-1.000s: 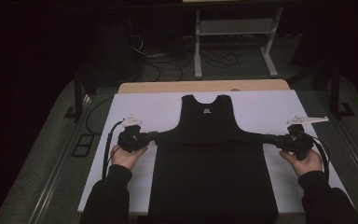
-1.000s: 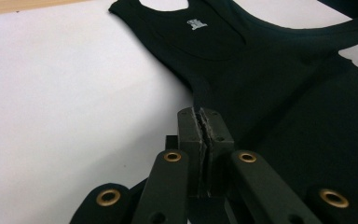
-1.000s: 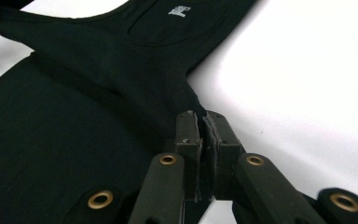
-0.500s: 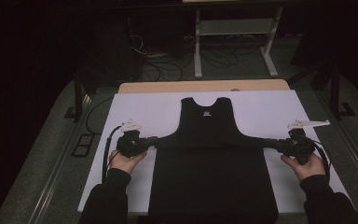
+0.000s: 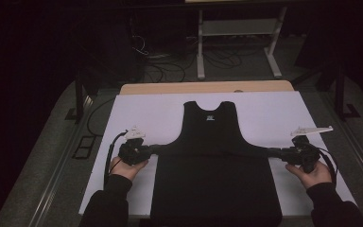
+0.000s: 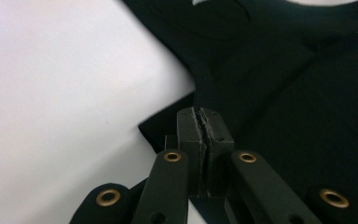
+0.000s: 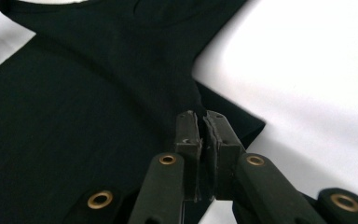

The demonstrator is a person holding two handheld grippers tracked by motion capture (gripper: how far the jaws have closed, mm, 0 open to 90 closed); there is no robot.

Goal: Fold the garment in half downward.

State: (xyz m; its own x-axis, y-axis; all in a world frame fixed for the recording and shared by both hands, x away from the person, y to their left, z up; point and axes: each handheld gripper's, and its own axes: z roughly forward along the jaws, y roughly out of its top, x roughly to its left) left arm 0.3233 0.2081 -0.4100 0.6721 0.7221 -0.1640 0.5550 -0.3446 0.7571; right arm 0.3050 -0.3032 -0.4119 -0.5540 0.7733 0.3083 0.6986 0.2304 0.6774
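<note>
High view: 1 black sleeveless top (image 5: 216, 179) is lying flat on a white sheet (image 5: 160, 113) that is covering a wooden table (image 5: 203, 87), neck toward the far edge, hem toward the person and hanging just past the near edge. A small pale label is showing inside the neck opening. The left gripper (image 5: 147, 150) is sitting at the garment's left side point, below the armhole, with the person's left hand (image 5: 128, 166) cupping it from beneath. The right gripper (image 5: 280, 152) is sitting at the matching right side point, with the right hand (image 5: 312, 172) under it. Both dark sleeves are entering from the bottom edge. The fabric between the 2 grippers is lying stretched in a near-straight line. A cable is looping from the left gripper across the sheet.

Left gripper view: the left gripper (image 6: 204, 122) is clenching its jaws together on a corner of the black top (image 6: 284, 102), the cloth edge pinched between the pads; white sheet (image 6: 65, 93) is lying to the left.

Right gripper view: the right gripper (image 7: 202, 125) is likewise pressing its jaws closed on a corner of the black top (image 7: 84, 102), with a small flap of cloth spreading just beside the pads over the white sheet (image 7: 307, 70)
</note>
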